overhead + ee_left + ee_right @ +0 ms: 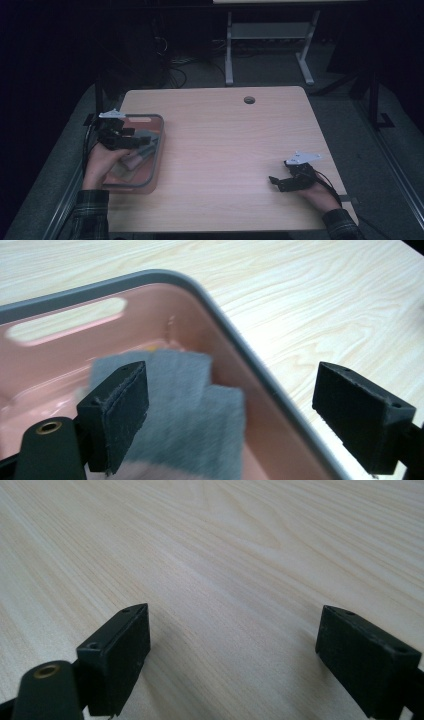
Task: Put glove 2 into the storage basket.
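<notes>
A pink bin with a grey rim (160,131) stands at the table's left edge. Folded grey cloth (145,140) lies inside it, seen close up as grey cloth (185,415) in the left gripper view against the pink bin wall (65,360). My left gripper (131,141) hovers over the bin, open, its jaws wide apart above the cloth and the rim (240,347); the left gripper (235,412) holds nothing. My right gripper (275,181) rests low near the table's right front, and the right gripper (232,652) is open over bare wood.
The light wooden table (225,150) has a round cable hole (249,100) near its far edge. Beyond it stand a white desk frame (270,45) and cables on a dark floor. A person's hands in plaid sleeves (92,212) hold the grippers.
</notes>
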